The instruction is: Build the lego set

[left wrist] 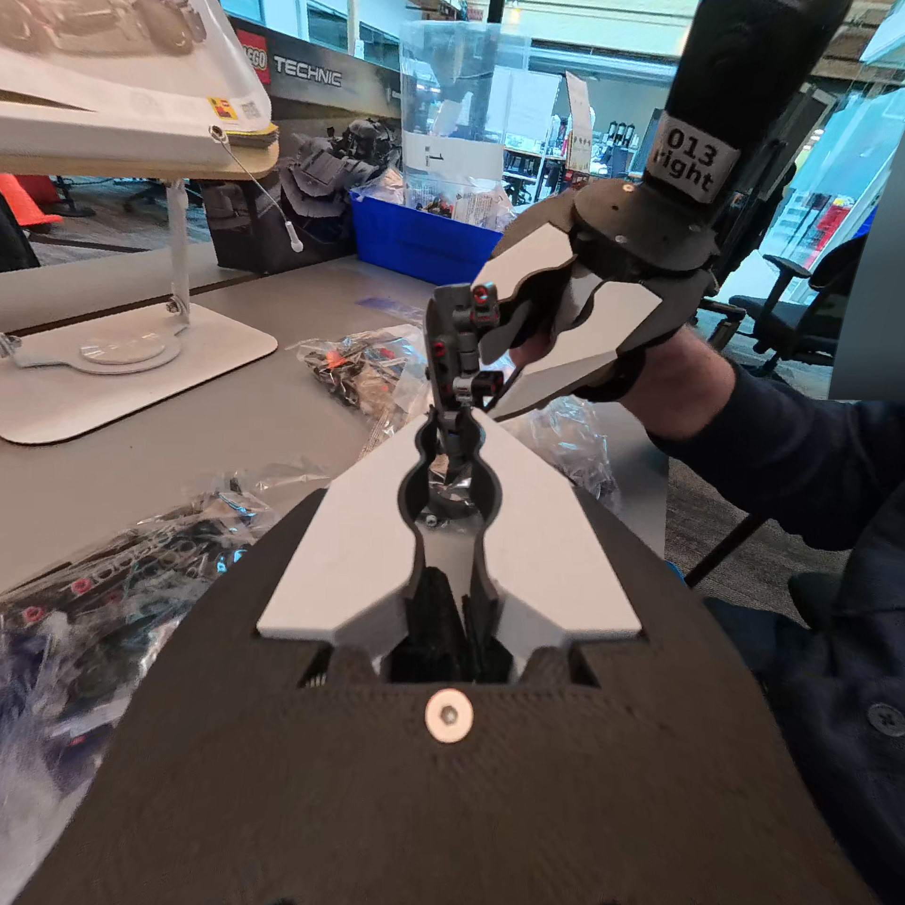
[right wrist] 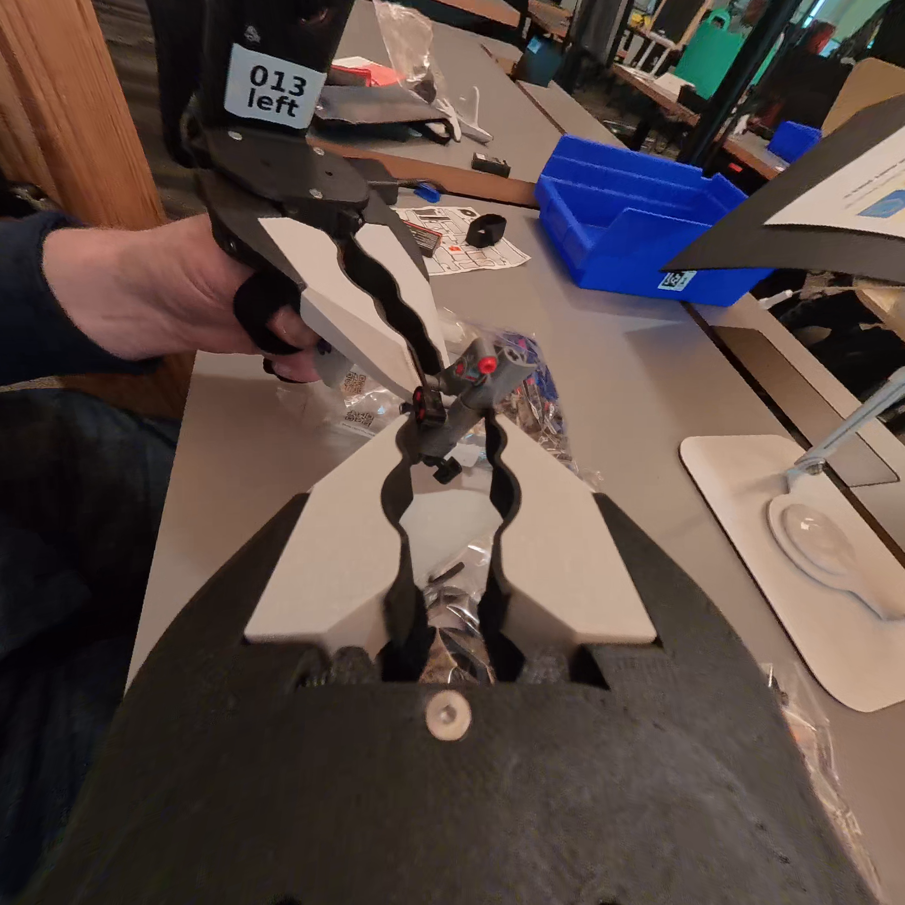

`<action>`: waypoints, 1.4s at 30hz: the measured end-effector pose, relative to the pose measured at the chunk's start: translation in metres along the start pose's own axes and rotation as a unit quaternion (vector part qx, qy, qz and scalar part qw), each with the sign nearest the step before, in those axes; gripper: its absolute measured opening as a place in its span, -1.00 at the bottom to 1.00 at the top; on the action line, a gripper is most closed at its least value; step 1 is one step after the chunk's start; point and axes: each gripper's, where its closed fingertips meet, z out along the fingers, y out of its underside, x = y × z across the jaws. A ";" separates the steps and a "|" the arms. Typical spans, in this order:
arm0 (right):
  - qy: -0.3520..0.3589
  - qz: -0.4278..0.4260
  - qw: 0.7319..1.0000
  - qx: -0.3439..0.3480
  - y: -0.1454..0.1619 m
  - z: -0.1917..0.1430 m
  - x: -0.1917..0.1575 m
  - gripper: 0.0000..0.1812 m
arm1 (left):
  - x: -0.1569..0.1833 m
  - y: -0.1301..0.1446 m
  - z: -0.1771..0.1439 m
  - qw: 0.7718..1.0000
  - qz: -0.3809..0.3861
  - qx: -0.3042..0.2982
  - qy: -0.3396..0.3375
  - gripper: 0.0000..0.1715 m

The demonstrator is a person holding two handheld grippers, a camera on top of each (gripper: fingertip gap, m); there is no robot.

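Note:
A small grey lego assembly (left wrist: 460, 343) with red pins and black connectors is held in the air above the grey table (left wrist: 235, 431). My left gripper (left wrist: 454, 418) is shut on its lower end. My right gripper (left wrist: 489, 352) comes in from the upper right. Its jaws are part-way closed and span the assembly's two side connectors. In the right wrist view the assembly (right wrist: 470, 387) sits between my right gripper's (right wrist: 448, 421) tips, touching both. The left gripper (right wrist: 428, 377) pinches it from the upper left.
Clear bags of lego parts (left wrist: 362, 367) (left wrist: 122, 563) lie on the table under and left of the grippers. A blue bin (left wrist: 421, 240) (right wrist: 636, 230) stands behind. A white stand (left wrist: 122, 352) (right wrist: 783, 538) holds the instruction booklet (left wrist: 122, 73). A sticker sheet (right wrist: 465, 245) lies farther off.

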 end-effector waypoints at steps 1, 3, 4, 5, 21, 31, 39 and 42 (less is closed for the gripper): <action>0.001 0.009 1.000 -0.001 0.000 0.000 0.000 -0.73 | 0.000 -0.001 0.000 1.000 0.002 0.003 -0.001 -0.90; -0.015 0.048 0.999 0.013 -0.003 0.000 0.000 -0.74 | 0.000 -0.004 -0.001 1.000 0.002 0.013 0.000 -0.90; -0.034 0.076 0.996 0.028 -0.006 -0.001 0.000 -0.73 | 0.000 -0.006 -0.001 1.000 0.009 0.017 0.000 -0.90; -0.058 0.110 0.991 0.050 -0.009 -0.003 0.000 -0.73 | -0.003 -0.006 -0.002 0.999 0.024 0.015 -0.016 -0.90; -0.057 0.052 0.996 0.052 -0.012 -0.003 -0.006 -0.87 | 0.005 -0.010 0.002 0.996 0.088 -0.009 -0.011 -0.92; -0.038 0.055 0.994 0.082 -0.020 -0.007 0.000 -0.88 | -0.001 -0.021 -0.002 0.998 0.031 0.049 -0.029 -0.95; -0.116 0.145 0.974 0.126 -0.023 -0.014 -0.001 -0.88 | 0.006 -0.029 -0.002 0.994 0.096 0.031 -0.040 -1.00; -0.136 0.156 0.969 0.135 -0.026 -0.018 -0.002 -0.88 | 0.013 -0.032 -0.005 0.992 0.115 0.043 -0.028 -0.99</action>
